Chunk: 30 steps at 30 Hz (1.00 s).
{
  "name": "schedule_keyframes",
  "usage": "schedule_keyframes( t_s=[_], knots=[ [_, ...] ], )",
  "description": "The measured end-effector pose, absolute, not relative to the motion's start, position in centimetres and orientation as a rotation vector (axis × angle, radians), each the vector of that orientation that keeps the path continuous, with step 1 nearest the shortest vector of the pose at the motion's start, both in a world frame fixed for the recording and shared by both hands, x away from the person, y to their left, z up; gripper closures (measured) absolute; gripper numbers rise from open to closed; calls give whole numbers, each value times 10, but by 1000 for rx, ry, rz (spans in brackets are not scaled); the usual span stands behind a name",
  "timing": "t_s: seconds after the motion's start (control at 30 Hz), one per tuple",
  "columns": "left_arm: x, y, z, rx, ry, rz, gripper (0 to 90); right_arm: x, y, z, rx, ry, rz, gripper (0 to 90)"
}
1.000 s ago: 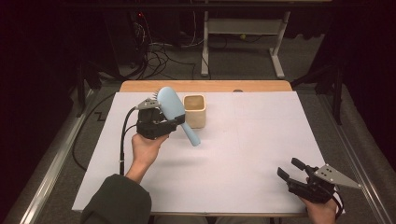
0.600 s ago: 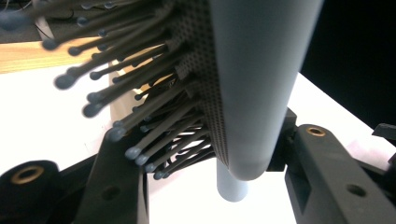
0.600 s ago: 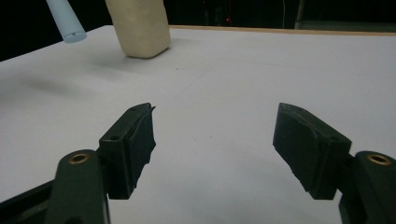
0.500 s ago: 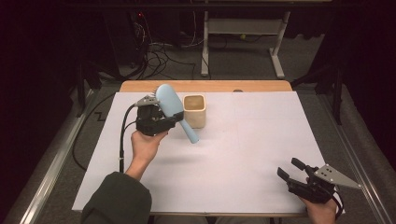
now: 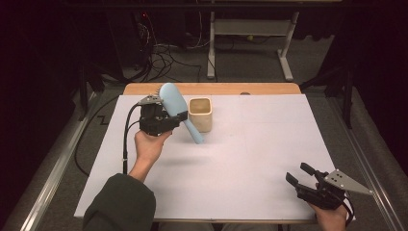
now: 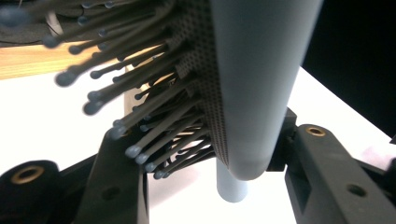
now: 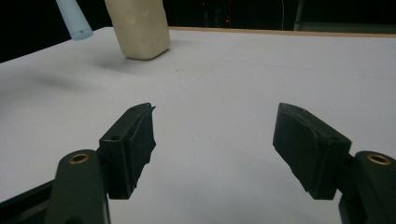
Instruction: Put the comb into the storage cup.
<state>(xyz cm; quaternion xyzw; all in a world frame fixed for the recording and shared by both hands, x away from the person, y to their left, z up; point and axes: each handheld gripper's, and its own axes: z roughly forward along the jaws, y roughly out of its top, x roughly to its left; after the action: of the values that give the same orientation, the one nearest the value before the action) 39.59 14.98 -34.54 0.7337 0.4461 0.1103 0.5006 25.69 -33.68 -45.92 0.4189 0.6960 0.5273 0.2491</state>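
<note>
A light blue hairbrush (image 5: 172, 98) hangs tilted above the white-covered table, head up and to the left, handle (image 5: 195, 134) slanting down to the right in front of a beige cup (image 5: 200, 114). My left gripper (image 5: 177, 118) is shut on the brush where head meets handle. In the left gripper view the black jaws clamp the brush (image 6: 252, 84), bristles to the left, around the left gripper (image 6: 203, 140). My right gripper (image 5: 300, 174) rests low at the near right corner, open with nothing between its fingers. The right gripper (image 7: 215, 135) view looks across at the cup (image 7: 140, 28) and the handle tip (image 7: 74, 18).
A white sheet (image 5: 240, 168) covers most of the table, with a wooden strip (image 5: 216, 89) bare at the far edge. A black cable (image 5: 126, 139) trails from the left gripper toward the near left. Dark floor, cables and a desk frame (image 5: 250, 29) lie beyond.
The left gripper and the brush have drifted slightly up and toward the far edge. The right gripper has stayed put.
</note>
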Motion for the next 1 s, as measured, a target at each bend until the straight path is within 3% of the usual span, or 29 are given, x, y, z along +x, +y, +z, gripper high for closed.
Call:
schedule_keyframes(
  t_s=[0.27,1.0],
  knots=[
    [397,136,-333,1831,1045,314,551,257,-336,-459,1142,1902,1435,299],
    [418,136,-311,1773,1068,320,552,257,-335,-459,1133,1906,1426,299]
  ],
)
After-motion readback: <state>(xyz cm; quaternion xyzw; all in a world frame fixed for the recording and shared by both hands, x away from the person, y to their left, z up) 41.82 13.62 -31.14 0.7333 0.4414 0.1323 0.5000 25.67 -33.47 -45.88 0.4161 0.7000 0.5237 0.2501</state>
